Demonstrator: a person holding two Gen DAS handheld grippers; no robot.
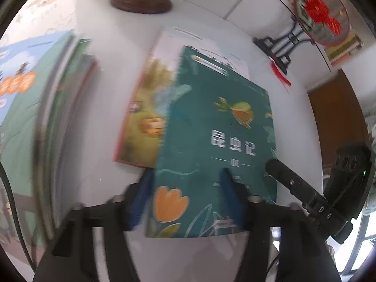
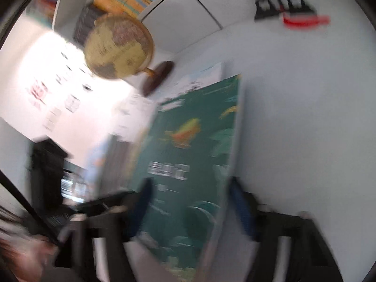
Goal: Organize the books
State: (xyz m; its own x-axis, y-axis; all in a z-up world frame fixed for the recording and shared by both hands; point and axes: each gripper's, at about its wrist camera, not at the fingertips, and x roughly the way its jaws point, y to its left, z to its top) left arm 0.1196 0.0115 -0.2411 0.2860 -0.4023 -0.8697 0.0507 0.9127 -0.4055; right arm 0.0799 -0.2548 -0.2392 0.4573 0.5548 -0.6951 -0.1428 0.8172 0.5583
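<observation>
Both grippers, L [image 1: 185, 188] & R [image 2: 190, 202], sit apart astride green book [image 1: 216, 141] mid-frame, unclamped; could slip.

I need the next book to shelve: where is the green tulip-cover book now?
In the left wrist view the green book lies mid-table, overlapping an orange-edged book, between the left gripper fingers, with the globe behind.
</observation>
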